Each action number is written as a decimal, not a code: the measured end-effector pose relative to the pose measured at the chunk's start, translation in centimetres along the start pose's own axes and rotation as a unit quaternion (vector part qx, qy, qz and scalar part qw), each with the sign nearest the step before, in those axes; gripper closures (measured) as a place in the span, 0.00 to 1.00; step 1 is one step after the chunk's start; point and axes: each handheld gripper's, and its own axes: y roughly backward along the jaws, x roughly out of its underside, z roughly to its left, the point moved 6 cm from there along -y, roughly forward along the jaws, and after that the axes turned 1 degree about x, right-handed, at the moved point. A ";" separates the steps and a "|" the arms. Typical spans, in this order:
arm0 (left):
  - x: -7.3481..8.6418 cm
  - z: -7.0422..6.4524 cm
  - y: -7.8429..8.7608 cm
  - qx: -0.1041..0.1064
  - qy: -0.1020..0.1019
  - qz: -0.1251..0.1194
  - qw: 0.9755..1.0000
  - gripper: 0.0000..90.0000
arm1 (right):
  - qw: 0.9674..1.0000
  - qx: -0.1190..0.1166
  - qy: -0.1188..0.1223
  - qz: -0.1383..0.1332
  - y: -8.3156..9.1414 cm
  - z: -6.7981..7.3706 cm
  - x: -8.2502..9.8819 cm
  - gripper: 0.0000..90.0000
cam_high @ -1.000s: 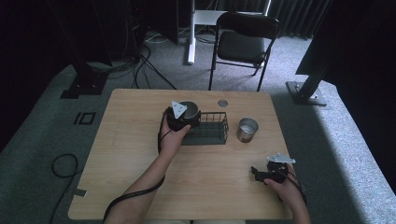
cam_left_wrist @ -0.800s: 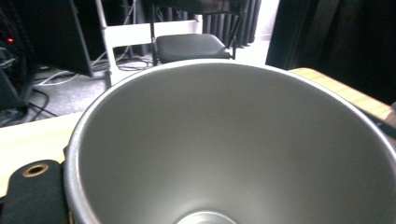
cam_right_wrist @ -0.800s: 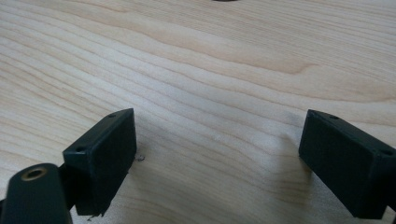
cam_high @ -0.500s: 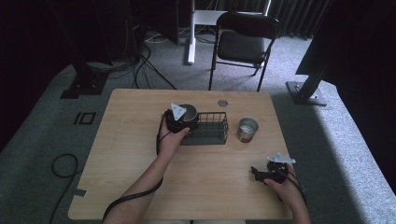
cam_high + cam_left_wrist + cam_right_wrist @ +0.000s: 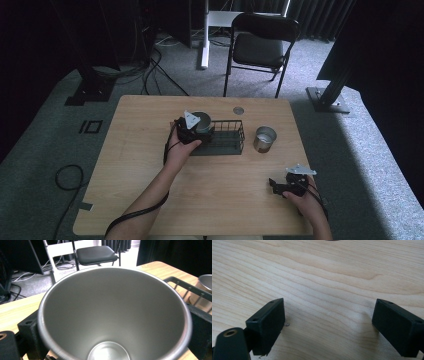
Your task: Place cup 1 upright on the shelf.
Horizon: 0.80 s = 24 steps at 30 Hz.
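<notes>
The shiny metal cup [image 5: 202, 121] stands straight up, mouth open to the top, gripped by the left gripper [image 5: 191, 131]; the right gripper [image 5: 282, 188] rests wide apart, holding nothing.

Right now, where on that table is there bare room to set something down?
Bare wood: the left third of the table, and the near middle between the forearm and the right gripper. It is crowded mid-back: left gripper, its cup, rack, second cup.

Wire basket [image 5: 225, 137] mid-table; cup [image 5: 201, 121] at its left end (held), second cup [image 5: 264, 138] just right.
</notes>
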 end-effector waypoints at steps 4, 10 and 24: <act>0.2 0.2 0.5 0.002 0.002 0.000 1.000 0.04 | 1.000 0.000 0.000 0.000 0.0 0.0 0.0 0.12; 0.2 0.8 1.4 0.004 0.009 -0.004 1.000 0.04 | 1.000 0.000 0.000 0.000 0.0 0.0 0.0 0.12; 0.7 1.5 3.7 0.010 0.010 -0.005 1.000 0.04 | 1.000 0.000 0.000 0.000 0.0 0.0 0.0 0.12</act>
